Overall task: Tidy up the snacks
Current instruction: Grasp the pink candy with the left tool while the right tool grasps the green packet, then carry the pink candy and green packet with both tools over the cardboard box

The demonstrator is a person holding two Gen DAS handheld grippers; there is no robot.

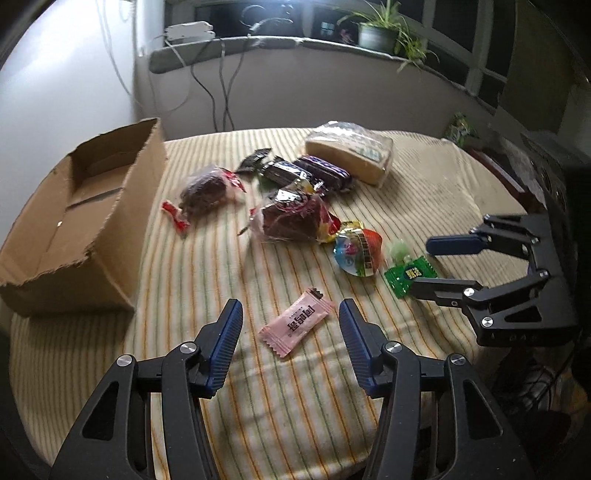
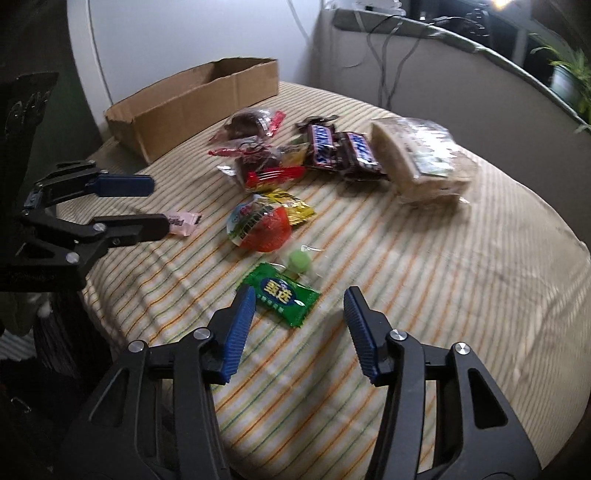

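Note:
Snacks lie scattered on a striped cloth. My left gripper (image 1: 290,310) is open, its fingers either side of a pink sachet (image 1: 294,327), also seen in the right wrist view (image 2: 183,221). My right gripper (image 2: 300,295) is open just before a green packet (image 2: 281,298), which shows in the left wrist view (image 1: 409,276). Further back lie a round jelly cup (image 2: 260,226), a green candy (image 2: 300,260), two brown cakes in clear wrap (image 1: 205,190) (image 1: 290,218), two Snickers bars (image 2: 338,149) and a wrapped bread loaf (image 2: 421,162). The cardboard box (image 1: 74,221) stands empty at the left.
The right gripper shows in the left wrist view (image 1: 421,264) at the table's right. The left gripper shows in the right wrist view (image 2: 157,205) at the left. A windowsill with a potted plant (image 1: 384,33) and hanging cables (image 1: 218,92) lies behind the table.

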